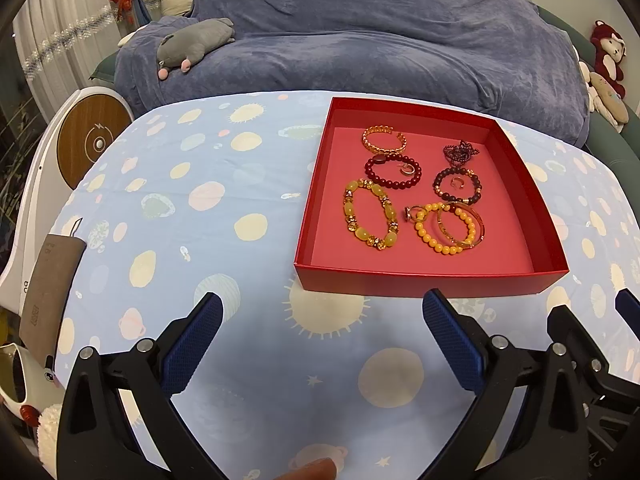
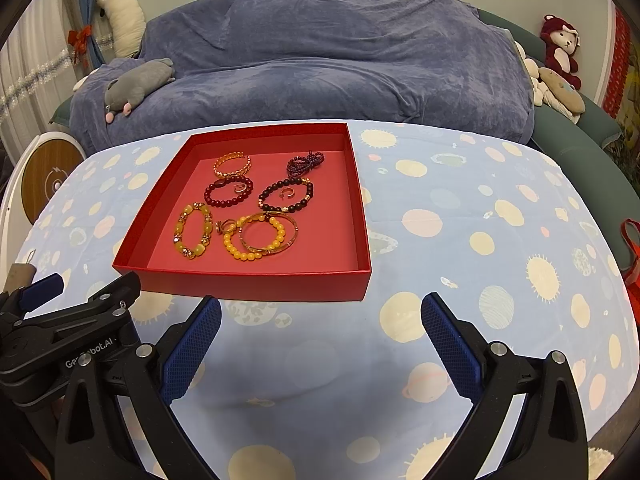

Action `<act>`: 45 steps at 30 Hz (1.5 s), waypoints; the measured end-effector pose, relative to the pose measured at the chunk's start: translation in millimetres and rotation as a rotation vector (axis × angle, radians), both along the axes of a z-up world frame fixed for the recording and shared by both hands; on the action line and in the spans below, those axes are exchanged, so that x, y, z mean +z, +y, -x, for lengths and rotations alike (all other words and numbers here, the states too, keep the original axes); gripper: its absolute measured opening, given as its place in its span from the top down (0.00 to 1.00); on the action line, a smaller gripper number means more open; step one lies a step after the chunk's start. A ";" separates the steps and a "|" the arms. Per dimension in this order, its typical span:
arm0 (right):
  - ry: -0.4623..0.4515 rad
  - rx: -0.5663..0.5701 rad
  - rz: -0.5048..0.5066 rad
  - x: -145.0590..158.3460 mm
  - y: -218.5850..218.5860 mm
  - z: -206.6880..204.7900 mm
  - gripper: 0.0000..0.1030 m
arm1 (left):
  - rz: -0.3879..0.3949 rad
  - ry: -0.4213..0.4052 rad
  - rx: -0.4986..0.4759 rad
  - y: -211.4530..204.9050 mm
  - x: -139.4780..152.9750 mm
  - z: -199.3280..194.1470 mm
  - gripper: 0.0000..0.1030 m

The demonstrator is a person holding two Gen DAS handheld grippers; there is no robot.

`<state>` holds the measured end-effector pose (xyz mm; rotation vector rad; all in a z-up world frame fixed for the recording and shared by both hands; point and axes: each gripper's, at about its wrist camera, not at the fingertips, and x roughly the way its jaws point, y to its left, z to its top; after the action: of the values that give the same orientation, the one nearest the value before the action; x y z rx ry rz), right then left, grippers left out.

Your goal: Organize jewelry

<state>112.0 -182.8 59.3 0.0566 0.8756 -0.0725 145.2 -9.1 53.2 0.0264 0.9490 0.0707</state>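
Red tray (image 1: 316,184) – beaded bracelets (image 1: 370,214) laid inside

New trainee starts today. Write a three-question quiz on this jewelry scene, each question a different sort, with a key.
1. True or false: the left gripper holds a bracelet.
2. Multiple choice: where does the jewelry lie? A) loose on the tablecloth B) inside the red box C) on the sofa
3. Fill in: the gold bangle overlaps the ___ bead bracelet.

Key
1. False: both the left and the right gripper are open and empty, short of the box.
2. B
3. Yellow: the bangle lies across the yellow bracelet in the box's near right part.
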 end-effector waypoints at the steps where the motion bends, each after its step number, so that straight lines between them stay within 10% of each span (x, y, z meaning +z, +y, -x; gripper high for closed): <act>1: 0.000 0.000 -0.001 0.0 -0.3 0.0 0.06 | 0.000 0.000 0.000 0.5 0.2 -0.3 0.07; 45: 0.002 -0.003 -0.004 -3.6 -1.7 -0.9 0.06 | -0.035 -0.016 -0.002 -4.1 -0.2 -3.6 0.07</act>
<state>112.9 -184.5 55.7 0.0615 0.8778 -0.0735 148.8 -13.2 53.0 0.0594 0.9318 0.0857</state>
